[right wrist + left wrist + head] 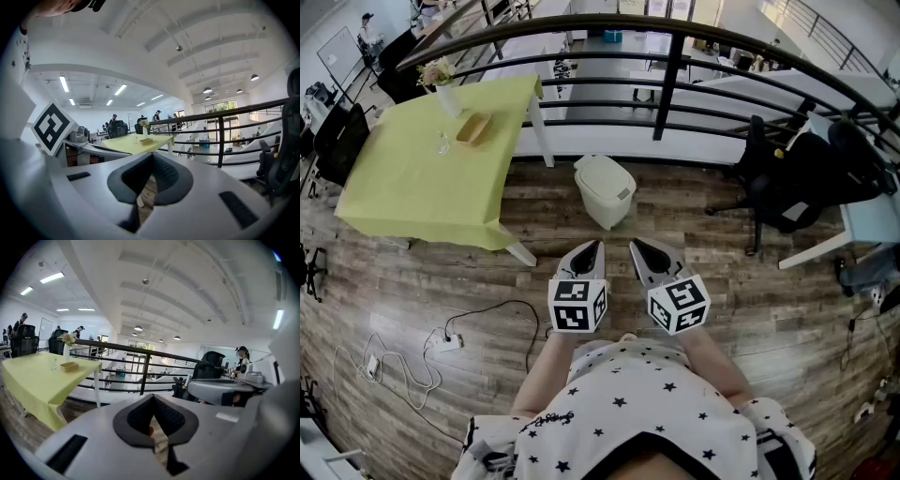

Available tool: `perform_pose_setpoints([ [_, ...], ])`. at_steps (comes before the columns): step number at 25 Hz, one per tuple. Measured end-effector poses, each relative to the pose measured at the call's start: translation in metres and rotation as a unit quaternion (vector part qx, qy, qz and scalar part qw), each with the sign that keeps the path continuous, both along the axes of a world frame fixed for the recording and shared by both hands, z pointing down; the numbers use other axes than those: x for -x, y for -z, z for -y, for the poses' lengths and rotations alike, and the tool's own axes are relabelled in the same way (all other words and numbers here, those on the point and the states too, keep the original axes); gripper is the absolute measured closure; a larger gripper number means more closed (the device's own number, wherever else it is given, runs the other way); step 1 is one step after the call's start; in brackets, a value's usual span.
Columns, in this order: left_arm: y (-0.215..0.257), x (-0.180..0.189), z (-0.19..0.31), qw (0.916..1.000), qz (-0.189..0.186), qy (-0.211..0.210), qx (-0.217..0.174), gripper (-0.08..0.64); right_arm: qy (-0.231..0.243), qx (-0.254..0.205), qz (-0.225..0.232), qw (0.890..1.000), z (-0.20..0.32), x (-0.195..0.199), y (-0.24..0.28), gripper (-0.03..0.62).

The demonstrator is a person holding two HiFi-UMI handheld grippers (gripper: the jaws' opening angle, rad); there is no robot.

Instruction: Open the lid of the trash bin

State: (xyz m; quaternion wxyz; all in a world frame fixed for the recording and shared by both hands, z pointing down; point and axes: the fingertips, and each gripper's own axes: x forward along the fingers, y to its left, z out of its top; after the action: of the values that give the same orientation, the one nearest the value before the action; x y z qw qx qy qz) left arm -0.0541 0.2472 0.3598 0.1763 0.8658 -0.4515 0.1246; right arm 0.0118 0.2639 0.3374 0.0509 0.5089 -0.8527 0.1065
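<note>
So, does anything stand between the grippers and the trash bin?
Nothing visible does. Only wood floor lies between the left gripper, the right gripper and the closed trash bin just ahead. The yellow table's leg stands off to the left.

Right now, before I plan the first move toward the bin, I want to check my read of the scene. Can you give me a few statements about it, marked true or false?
1. The trash bin has its lid down. True.
2. The left gripper touches the bin. False: it is held short of the bin, fingers together on nothing.
3. The right gripper has its fingers together and holds nothing. True.
4. The bin stands on the table. False: it stands on the wooden floor, to the right of the table, by the railing.
</note>
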Motion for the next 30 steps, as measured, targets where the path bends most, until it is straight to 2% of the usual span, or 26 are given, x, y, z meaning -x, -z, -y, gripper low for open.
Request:
perform_pose_setpoints([
  [10, 0.003, -0.003, -0.009, 0.9998, -0.016, 0.011, 0.005, 0.549, 0.002, 0.004, 0.002, 1.0, -0.012, -0.012, 0.0, 0.598],
  [13, 0.004, -0.005, -0.011, 0.9999, -0.011, 0.012, -0.001, 0.549, 0.006, -0.001, -0.002, 1.0, -0.016, -0.014, 0.0, 0.598],
  [19, 0.0, -0.009, -0.021, 0.9998, -0.012, 0.018, 0.0, 0.549, 0.002, 0.004, 0.023, 1.0, -0.023, -0.021, -0.002, 0.598],
  [24, -0.004, -0.014, -0.031, 1.0, -0.001, 0.007, 0.007, 0.549, -0.006, 0.01, 0.05, 0.999, -0.027, -0.025, -0.001, 0.598],
  [30, -0.011, -0.024, -0.03, 0.9998, -0.006, -0.004, 0.016, 0.549, 0.001, 0.018, 0.051, 0.999, -0.029, -0.027, -0.008, 0.598],
])
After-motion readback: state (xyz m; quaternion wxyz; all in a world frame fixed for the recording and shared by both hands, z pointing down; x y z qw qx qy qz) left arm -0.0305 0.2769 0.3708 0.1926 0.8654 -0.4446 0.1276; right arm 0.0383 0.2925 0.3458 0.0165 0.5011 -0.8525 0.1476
